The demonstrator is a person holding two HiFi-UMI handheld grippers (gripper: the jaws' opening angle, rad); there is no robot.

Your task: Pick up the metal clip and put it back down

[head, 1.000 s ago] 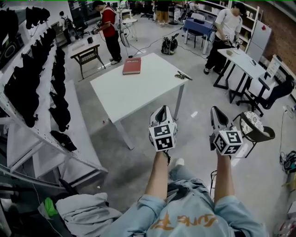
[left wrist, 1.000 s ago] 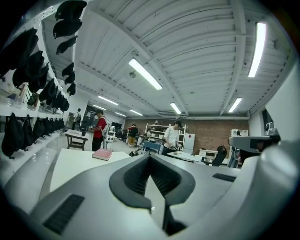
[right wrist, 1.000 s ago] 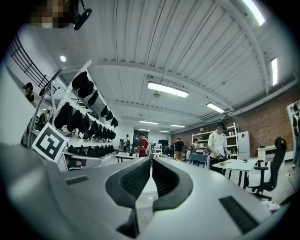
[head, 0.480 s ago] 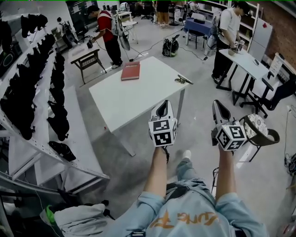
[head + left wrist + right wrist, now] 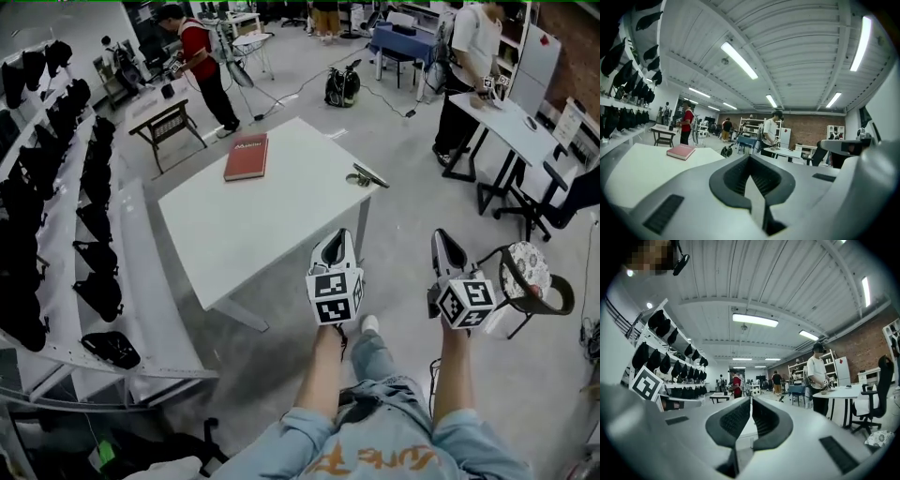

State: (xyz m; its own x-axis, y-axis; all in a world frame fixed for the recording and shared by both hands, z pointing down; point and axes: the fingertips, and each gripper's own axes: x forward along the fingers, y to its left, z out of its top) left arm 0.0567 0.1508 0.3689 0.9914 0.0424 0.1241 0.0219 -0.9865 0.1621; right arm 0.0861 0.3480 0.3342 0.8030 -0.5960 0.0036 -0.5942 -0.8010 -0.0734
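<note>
The metal clip (image 5: 367, 175) lies near the far right corner of the white table (image 5: 253, 234), beside that edge. Both grippers are held in the air short of the table's near right side, well apart from the clip. My left gripper (image 5: 333, 236) is over the table's near corner, its jaws shut with nothing in them (image 5: 749, 158). My right gripper (image 5: 443, 240) hangs over the floor to the right of the table, also shut and empty (image 5: 751, 401). The clip does not show in either gripper view.
A red book (image 5: 246, 157) lies on the table's far left part (image 5: 680, 151). Racks of dark bags (image 5: 56, 197) line the left. A round-seat chair (image 5: 531, 277) stands at the right. People stand at tables farther back (image 5: 511, 120).
The view has come closer to the table, which now sits lower and larger in the head view. Both grippers stay shut and keep their place in front of the person.
</note>
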